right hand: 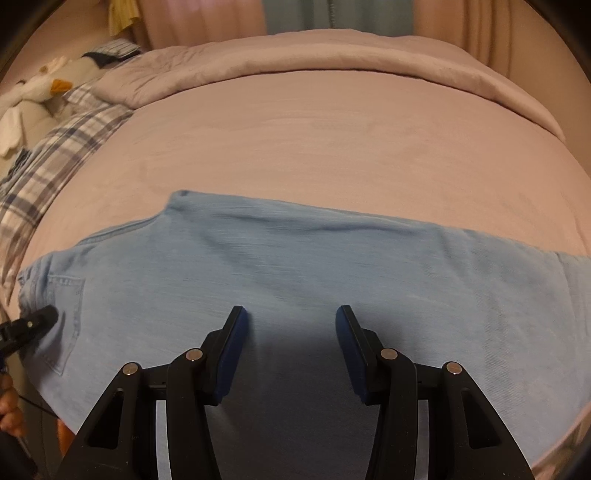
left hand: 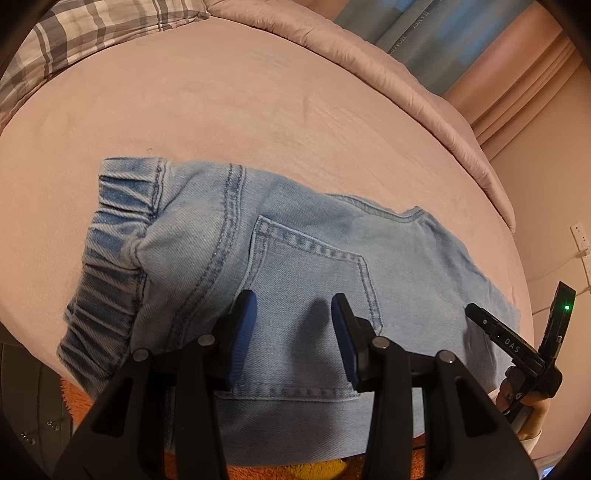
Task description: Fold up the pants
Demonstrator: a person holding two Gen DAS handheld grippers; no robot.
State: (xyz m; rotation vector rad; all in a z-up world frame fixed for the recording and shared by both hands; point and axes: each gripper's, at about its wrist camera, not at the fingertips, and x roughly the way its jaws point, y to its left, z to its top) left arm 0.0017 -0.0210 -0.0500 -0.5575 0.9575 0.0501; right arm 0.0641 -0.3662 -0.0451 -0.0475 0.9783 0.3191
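Both grippers' fingers (left hand: pixel 291 317) spread, over pants (right hand: pixel 295 266), gripping nothing

A pink sheet (left hand: pixel 258 122) is spread flat over the bed, with faint creases visible across it. A folded-back pink quilt (right hand: pixel 332 55) is laid along the far edge of the bed. A plaid blanket (right hand: pixel 55 155) in grey, blue and white is bunched at the left side of the bed, just beside the quilt. A white stuffed goose (right hand: pixel 40 88) with an orange beak is seen beyond the blanket. Pink curtains (left hand: pixel 524 92) are hung behind the bed, with a blue panel (left hand: pixel 406 26) next to them. A white wall socket (left hand: pixel 578 236) is mounted on the wall, and a thin cable is run from it. An orange fuzzy rug (left hand: pixel 70 398) is partly visible below the near edge of the bed.
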